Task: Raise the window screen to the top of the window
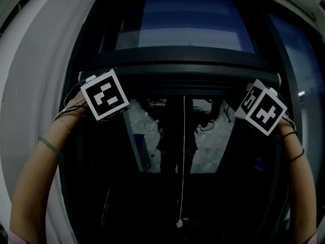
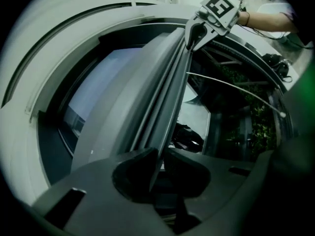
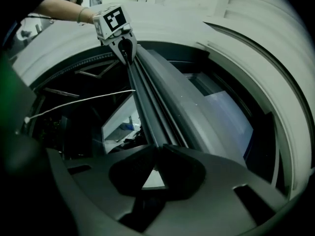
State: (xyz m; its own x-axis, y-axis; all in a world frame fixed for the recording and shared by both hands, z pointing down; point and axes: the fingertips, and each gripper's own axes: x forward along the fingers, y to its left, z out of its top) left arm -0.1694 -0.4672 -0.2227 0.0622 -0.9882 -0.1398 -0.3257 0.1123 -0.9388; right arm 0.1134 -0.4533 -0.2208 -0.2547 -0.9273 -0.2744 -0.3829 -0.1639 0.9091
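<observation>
The left gripper [image 2: 157, 156] and the right gripper [image 3: 157, 154] have broad, dark grey moulded jaws. Each carries a white cube printed with black square markers: the left cube [image 1: 104, 94] and the right cube [image 1: 264, 109]. Thin cables [image 1: 69, 92] loop beside the left cube. The left forearm wears a green band [image 1: 49, 147] and a fine bracelet [image 1: 64, 124]. Dark bands [image 1: 288, 134] circle the right wrist.

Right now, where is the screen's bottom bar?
In the head view the bottom bar spans the window above mid-height, clamped near its ends by the left gripper and right gripper, a cord hanging below its centre.
</observation>
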